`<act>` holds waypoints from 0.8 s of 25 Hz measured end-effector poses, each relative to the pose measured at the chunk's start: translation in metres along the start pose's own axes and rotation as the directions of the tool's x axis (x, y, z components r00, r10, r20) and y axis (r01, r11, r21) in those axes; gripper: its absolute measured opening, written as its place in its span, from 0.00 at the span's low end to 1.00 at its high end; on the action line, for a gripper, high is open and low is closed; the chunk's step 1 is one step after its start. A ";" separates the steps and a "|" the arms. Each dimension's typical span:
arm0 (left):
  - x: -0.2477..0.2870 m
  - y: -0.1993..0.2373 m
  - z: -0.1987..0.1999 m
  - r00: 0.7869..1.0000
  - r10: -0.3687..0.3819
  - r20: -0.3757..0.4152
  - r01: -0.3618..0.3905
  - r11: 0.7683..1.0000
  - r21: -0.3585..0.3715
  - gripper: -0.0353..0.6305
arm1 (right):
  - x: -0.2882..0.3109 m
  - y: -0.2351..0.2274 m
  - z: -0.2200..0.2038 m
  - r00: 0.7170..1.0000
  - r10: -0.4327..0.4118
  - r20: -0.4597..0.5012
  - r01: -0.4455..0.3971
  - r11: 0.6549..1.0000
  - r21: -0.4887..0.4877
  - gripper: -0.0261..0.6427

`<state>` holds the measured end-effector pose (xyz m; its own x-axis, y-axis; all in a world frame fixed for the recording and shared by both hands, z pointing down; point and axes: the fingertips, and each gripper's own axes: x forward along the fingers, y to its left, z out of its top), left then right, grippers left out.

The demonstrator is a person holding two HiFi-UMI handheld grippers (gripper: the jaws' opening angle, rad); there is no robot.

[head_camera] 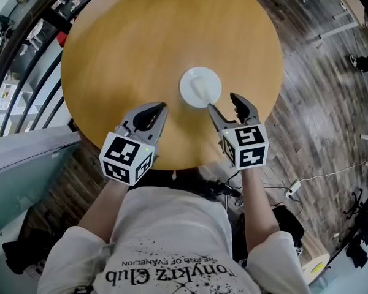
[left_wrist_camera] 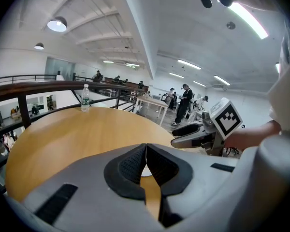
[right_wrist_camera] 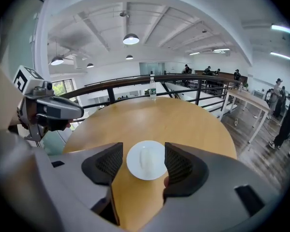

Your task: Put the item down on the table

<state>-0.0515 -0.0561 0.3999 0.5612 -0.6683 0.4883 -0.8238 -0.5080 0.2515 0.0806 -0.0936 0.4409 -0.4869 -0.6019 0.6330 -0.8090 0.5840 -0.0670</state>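
Note:
A white round dish [head_camera: 200, 87] with a pale oblong lump in its middle lies flat on the round wooden table [head_camera: 141, 41], near the front edge. My right gripper [head_camera: 224, 103] stands open just short of it, nothing between its fingers. In the right gripper view the dish [right_wrist_camera: 146, 160] shows between the spread jaws of the right gripper [right_wrist_camera: 144, 151], apart from both pads. My left gripper [head_camera: 159, 108] is shut and empty, to the left of the dish. From the left gripper [left_wrist_camera: 146, 149] only a white sliver of the dish [left_wrist_camera: 146, 171] peeks past its closed pads.
A water bottle [right_wrist_camera: 152, 92] stands upright at the table's far edge, by a dark railing [right_wrist_camera: 135, 81]. The wooden floor [head_camera: 319, 84] lies to the right of the table. People and desks are far off in the hall.

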 end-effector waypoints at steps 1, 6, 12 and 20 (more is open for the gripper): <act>-0.003 -0.004 0.004 1.000 -0.007 0.008 0.006 1.000 0.012 0.09 | -0.010 0.000 0.004 1.000 -0.020 0.019 0.020 1.000 -0.002 0.44; -0.017 -0.023 0.019 0.999 -0.027 0.032 0.026 0.998 0.050 0.09 | -0.048 -0.008 0.010 0.992 -0.108 0.066 0.109 0.994 -0.011 0.21; -0.026 -0.053 0.025 0.998 -0.056 0.043 0.052 0.995 0.081 0.09 | -0.087 -0.002 0.001 0.990 -0.111 0.083 0.110 0.994 0.012 0.10; -0.033 -0.069 0.024 0.997 -0.069 0.040 0.065 0.994 0.084 0.09 | -0.105 0.026 0.002 0.993 -0.046 0.106 0.040 0.997 0.059 0.08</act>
<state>-0.0109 -0.0121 0.3465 0.6193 -0.6529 0.4360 -0.7757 -0.5947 0.2113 0.1105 -0.0165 0.3714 -0.4811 -0.6826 0.5501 -0.8460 0.5260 -0.0871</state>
